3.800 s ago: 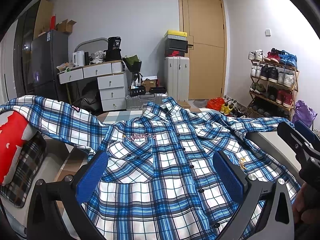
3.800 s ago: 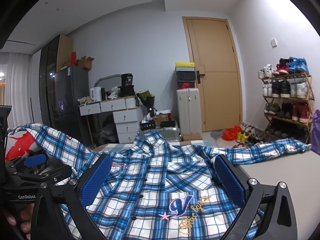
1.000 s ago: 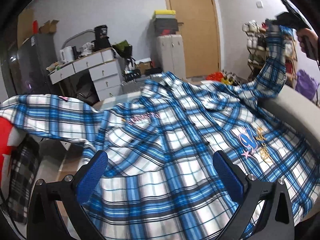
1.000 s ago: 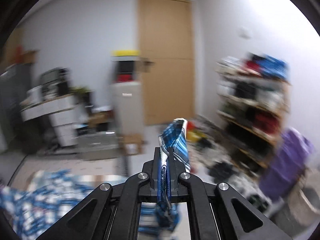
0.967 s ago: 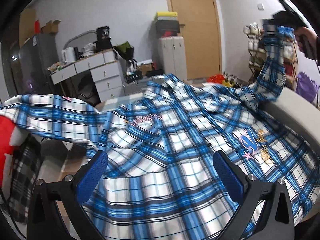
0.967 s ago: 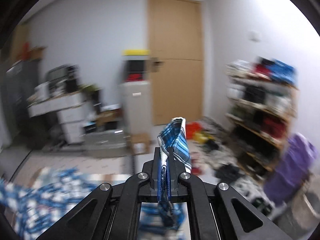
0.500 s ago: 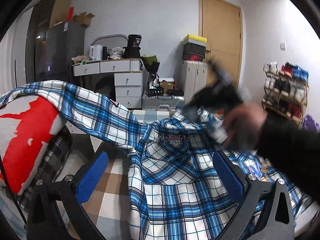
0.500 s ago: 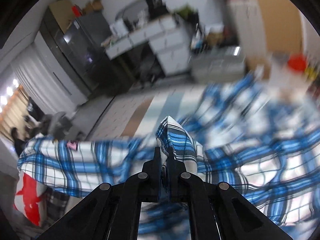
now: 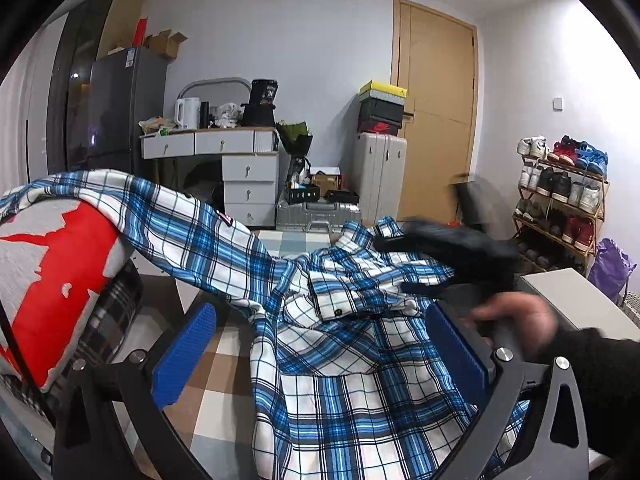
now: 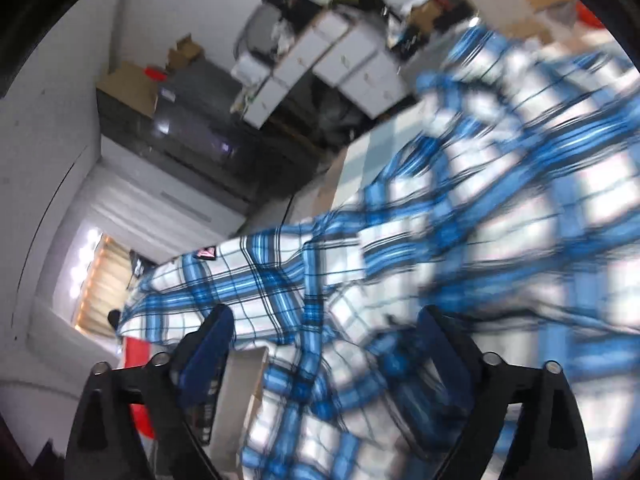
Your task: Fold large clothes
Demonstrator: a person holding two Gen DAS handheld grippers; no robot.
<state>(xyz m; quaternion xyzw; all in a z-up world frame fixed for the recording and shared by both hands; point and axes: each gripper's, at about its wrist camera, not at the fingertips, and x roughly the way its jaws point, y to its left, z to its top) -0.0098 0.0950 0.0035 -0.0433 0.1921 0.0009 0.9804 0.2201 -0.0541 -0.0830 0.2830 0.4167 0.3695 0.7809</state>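
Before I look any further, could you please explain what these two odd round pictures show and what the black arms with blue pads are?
There is no robot here. A person holds a two-finger gripper in each hand, and each carries a wide-angle camera looking along its fingers.

The left wrist view shows the left gripper, open and holding nothing. Beyond it a blue plaid shirt lies on a table, one sleeve draped over a red and grey cushion. The person's right hand reaches across, blurred.

The tilted, blurred right wrist view shows the right gripper. Its jaws are opening above the shirt, pressing on nothing.
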